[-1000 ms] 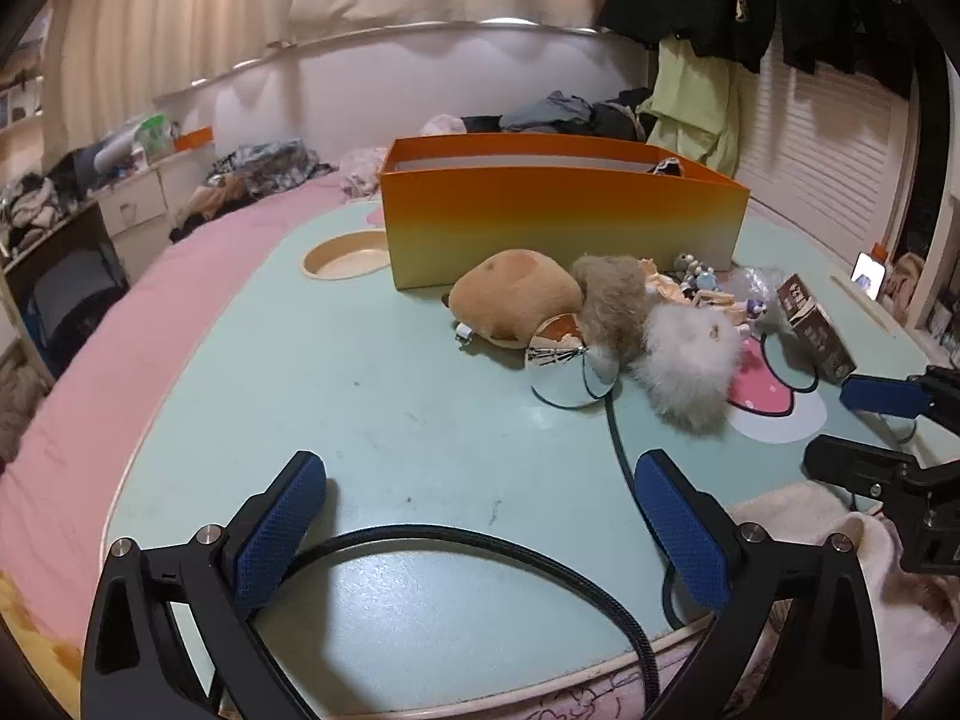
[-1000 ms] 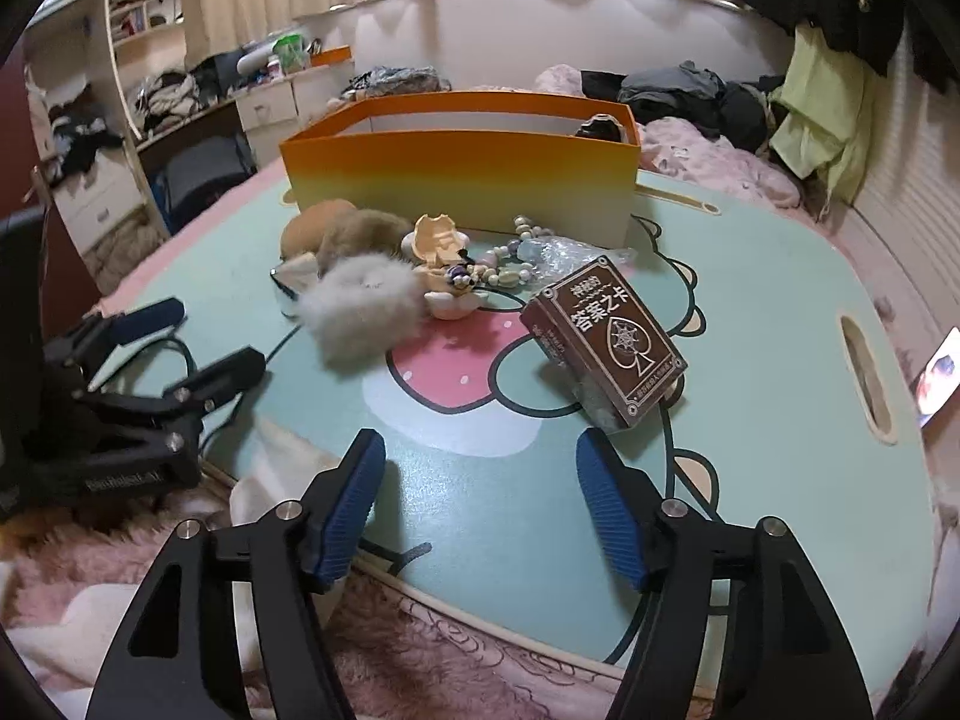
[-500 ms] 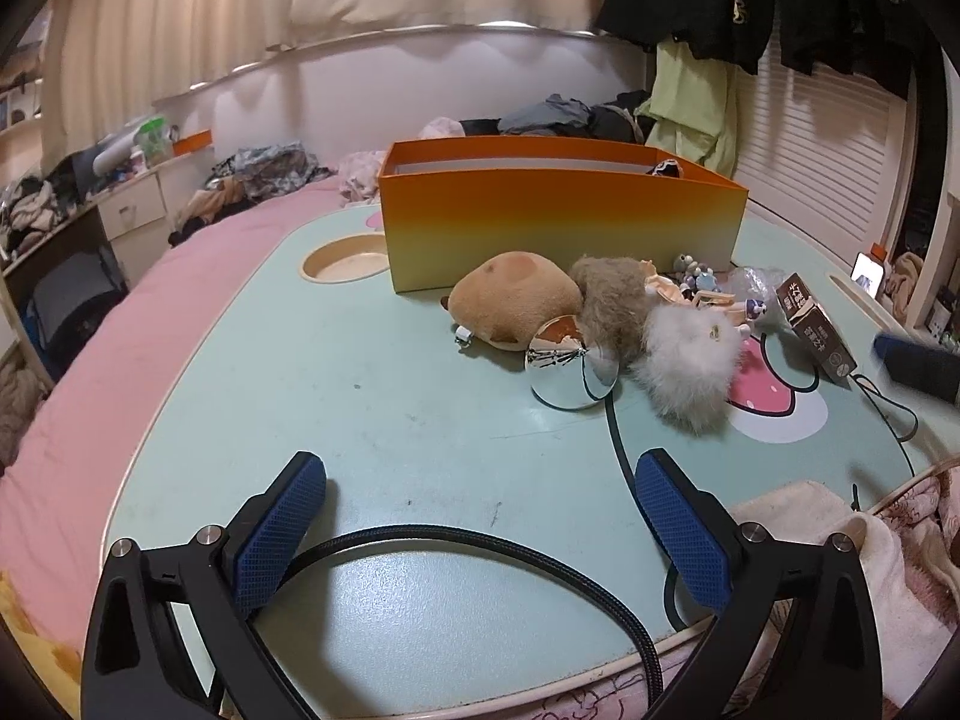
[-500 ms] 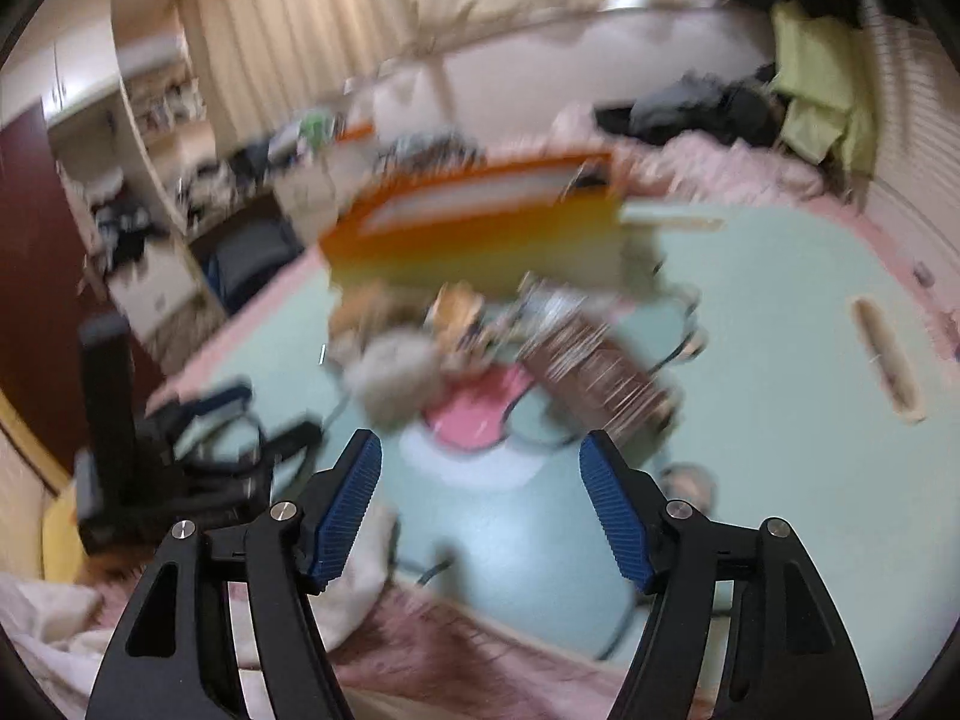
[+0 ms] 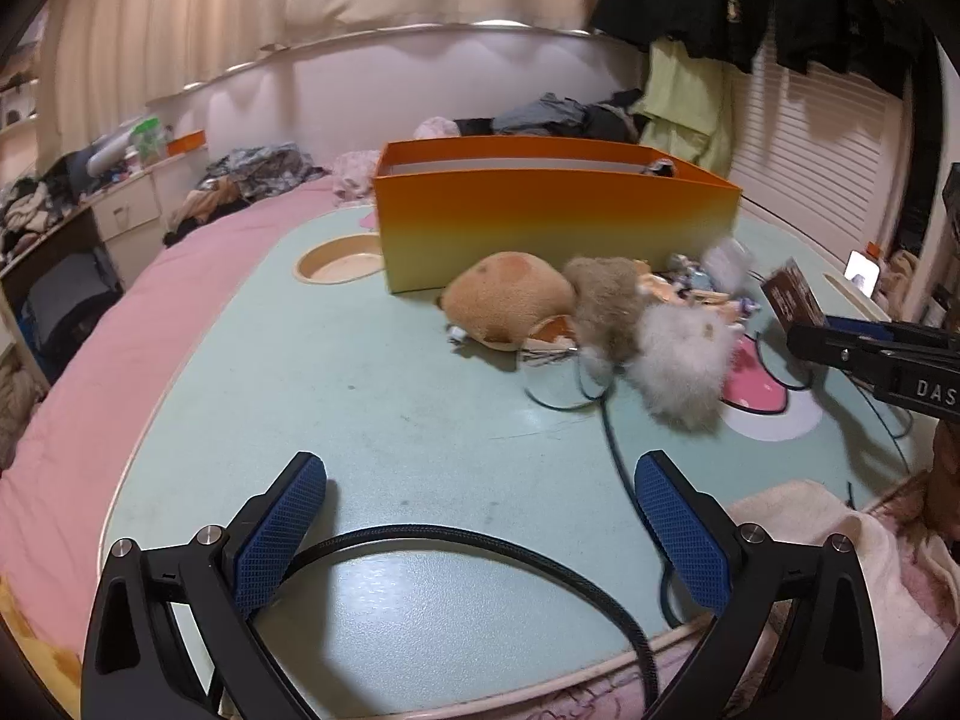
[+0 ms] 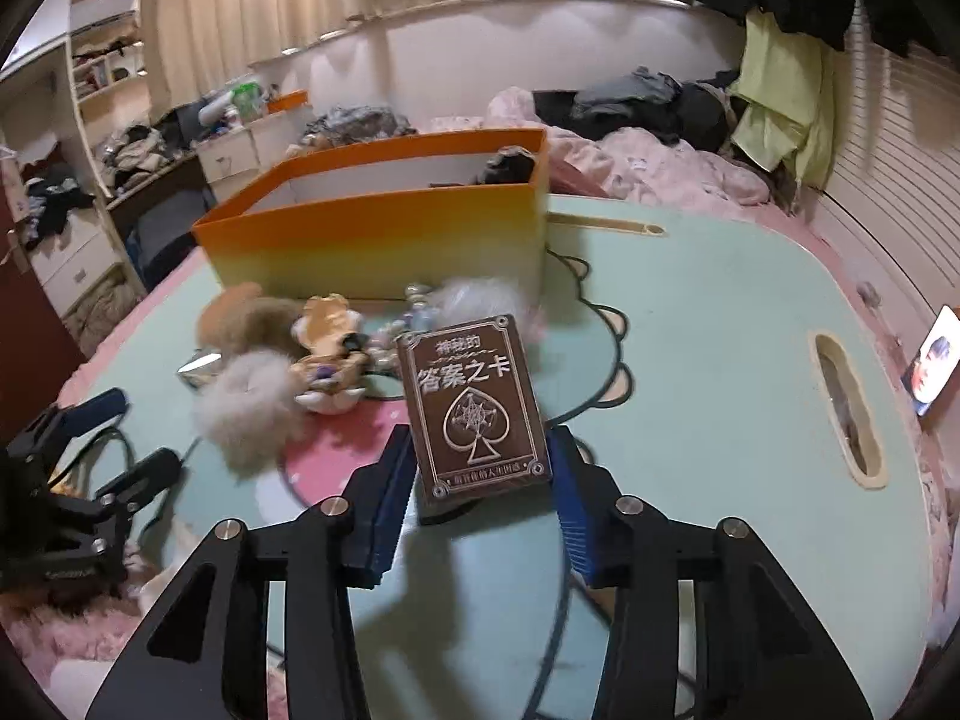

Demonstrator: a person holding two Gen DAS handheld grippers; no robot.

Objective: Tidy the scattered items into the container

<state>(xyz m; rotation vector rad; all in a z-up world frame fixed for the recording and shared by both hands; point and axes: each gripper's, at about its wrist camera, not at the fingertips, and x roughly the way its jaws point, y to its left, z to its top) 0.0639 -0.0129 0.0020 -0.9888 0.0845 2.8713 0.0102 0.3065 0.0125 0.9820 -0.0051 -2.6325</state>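
Taken from the left across, with the orange box (image 6: 384,228) as landmark: the left gripper (image 5: 480,534) hangs over the near table (image 5: 372,396) edge, well short of the box, jaws wide apart with nothing between them but a black cable (image 5: 480,546) lying on the table. Ahead of it, just in front of the box's near wall, lies the heap of plush toys (image 5: 510,300) and a white fluff ball (image 5: 678,360). To the right, the right gripper (image 6: 480,468) has just been closing and its pads now press on both long sides of the brown card deck (image 6: 474,402), held face up, long axis running along the fingers toward the box. The deck sits in front of the box's right end, apart from it. Judgement: the coming move turns on that line; the box opening lies straight ahead and higher, so the deck must clear the near wall
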